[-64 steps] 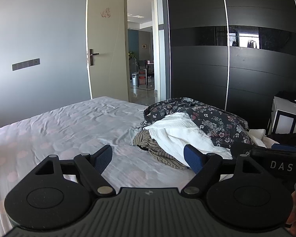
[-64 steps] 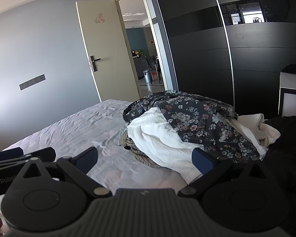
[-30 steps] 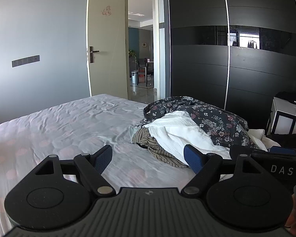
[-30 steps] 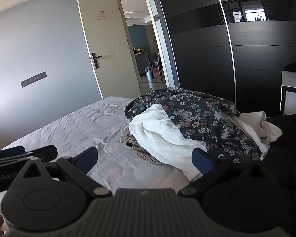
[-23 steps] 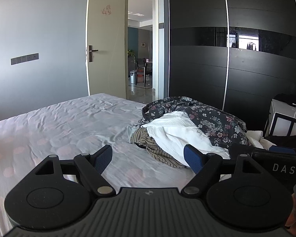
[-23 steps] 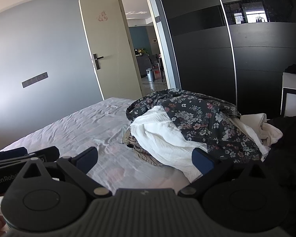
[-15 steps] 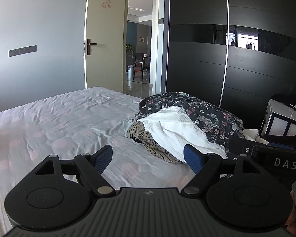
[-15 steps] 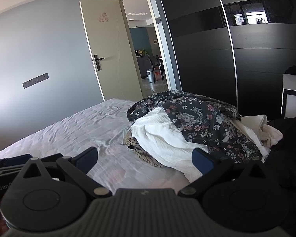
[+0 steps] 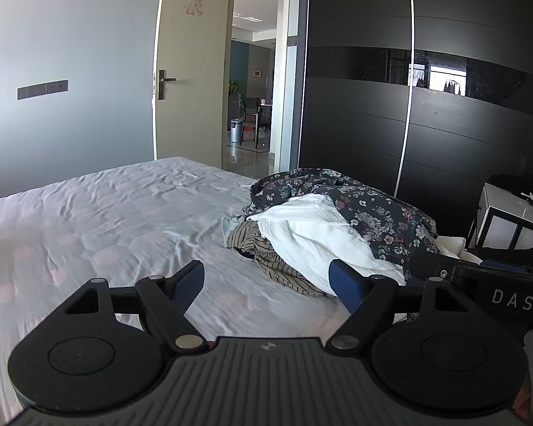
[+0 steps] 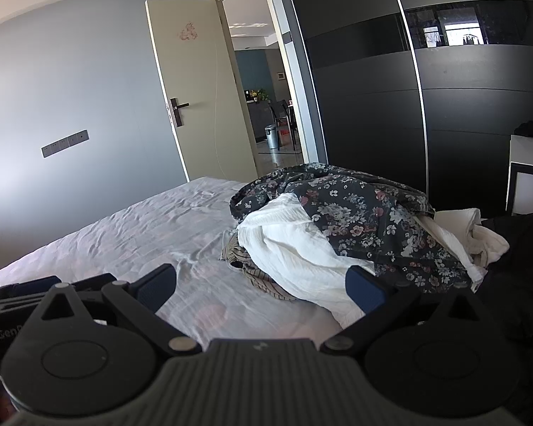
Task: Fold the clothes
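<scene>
From the left wrist we hold our left gripper (image 9: 266, 282) spread wide and empty above the wrinkled, pale dotted bedsheet (image 9: 99, 234). The clothes pile (image 9: 323, 230) lies at one o'clock: a soft crinkled white garment (image 9: 312, 238), a dark floral one (image 9: 373, 213) draped over it, striped fabric (image 9: 263, 248) beneath. From the right wrist our right gripper (image 10: 261, 284) also gapes, holding nothing; the heap sits at twelve to one o'clock, its long axis running from ten toward four o'clock.
</scene>
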